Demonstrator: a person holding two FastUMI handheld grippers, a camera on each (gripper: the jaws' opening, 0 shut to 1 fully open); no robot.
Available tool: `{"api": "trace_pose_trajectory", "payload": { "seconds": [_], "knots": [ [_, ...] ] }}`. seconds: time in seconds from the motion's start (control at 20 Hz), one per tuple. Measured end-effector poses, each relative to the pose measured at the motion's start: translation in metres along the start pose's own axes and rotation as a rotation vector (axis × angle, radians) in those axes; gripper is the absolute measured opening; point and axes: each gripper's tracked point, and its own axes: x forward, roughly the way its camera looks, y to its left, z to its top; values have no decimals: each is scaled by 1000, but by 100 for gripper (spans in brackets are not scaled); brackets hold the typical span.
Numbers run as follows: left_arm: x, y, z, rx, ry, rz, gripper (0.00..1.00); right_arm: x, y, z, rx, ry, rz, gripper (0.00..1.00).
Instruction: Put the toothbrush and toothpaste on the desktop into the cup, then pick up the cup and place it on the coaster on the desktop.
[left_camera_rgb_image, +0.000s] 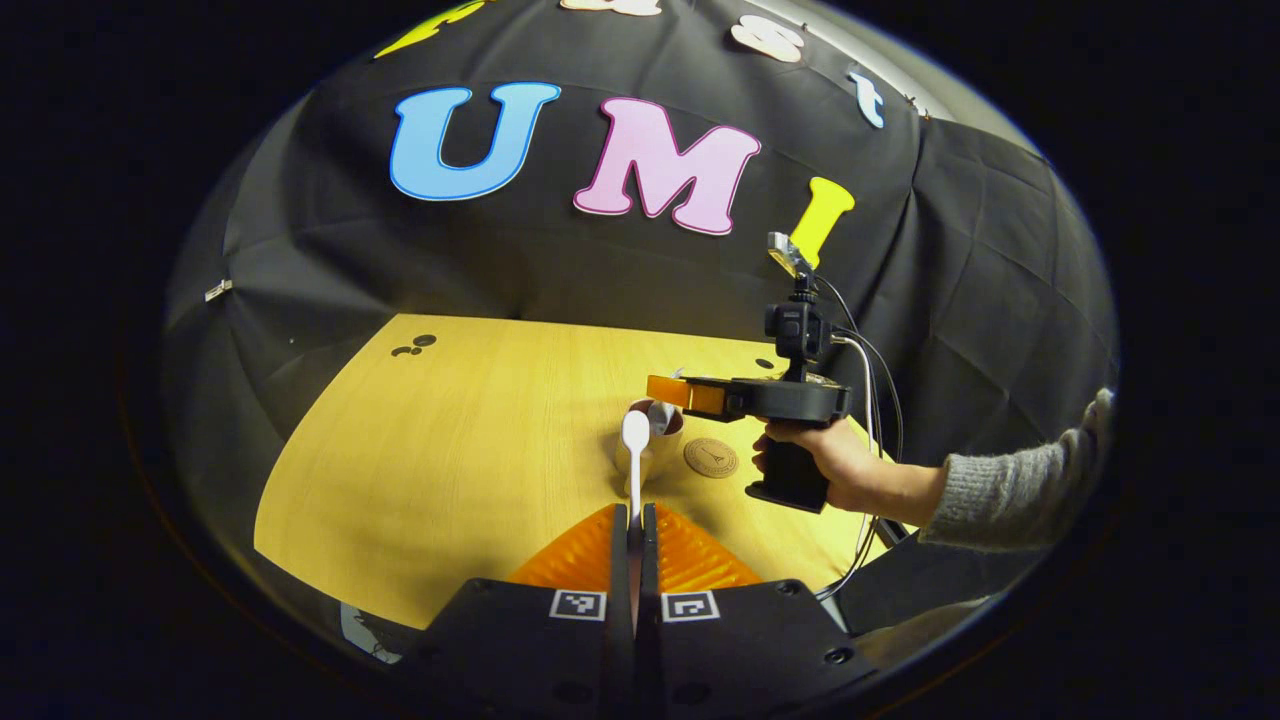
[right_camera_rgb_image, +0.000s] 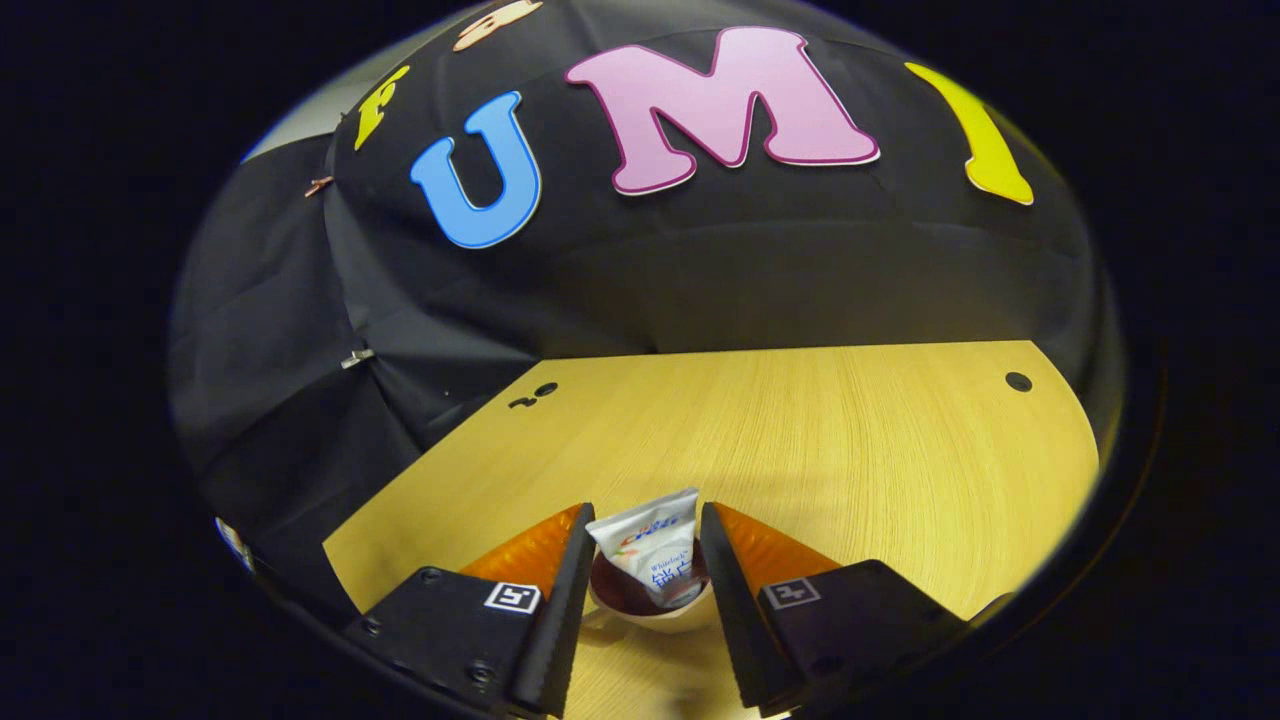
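In the left gripper view, my left gripper (left_camera_rgb_image: 635, 510) is shut on the handle of a white toothbrush (left_camera_rgb_image: 635, 440), whose head points up and forward. Just beyond it stands the pale cup (left_camera_rgb_image: 668, 432) on the wooden desktop (left_camera_rgb_image: 450, 450). The round brown coaster (left_camera_rgb_image: 711, 457) lies right of the cup. My right gripper (left_camera_rgb_image: 672, 391), held by a hand (left_camera_rgb_image: 840, 465), hovers over the cup's mouth. In the right gripper view, my right gripper (right_camera_rgb_image: 645, 512) is open above the cup (right_camera_rgb_image: 650, 612). The toothpaste tube (right_camera_rgb_image: 652, 555) stands in the cup between the fingers.
A grey sleeve (left_camera_rgb_image: 1010, 490) reaches in from the right with cables (left_camera_rgb_image: 880, 400) trailing from the right gripper. Small dark holes (left_camera_rgb_image: 413, 346) mark the desktop's far left, and one hole (right_camera_rgb_image: 1018, 381) its far right. Black cloth walls the desk's back and sides.
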Motion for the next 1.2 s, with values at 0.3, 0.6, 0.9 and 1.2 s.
{"api": "trace_pose_trajectory", "payload": {
  "seconds": [0.3,0.6,0.9,1.2],
  "knots": [
    [22,-23,43,12,-77,-20,6,-66,-8,27,52,-37,59,79],
    [71,-42,107,1,-202,-81,6,-150,-35,10,49,10,28,79],
    [128,-26,152,-80,-348,-113,6,-213,-58,-20,118,36,-36,79],
    [199,-1,161,-128,-371,-80,6,-245,-85,-35,163,40,-117,79]
  ]
}}
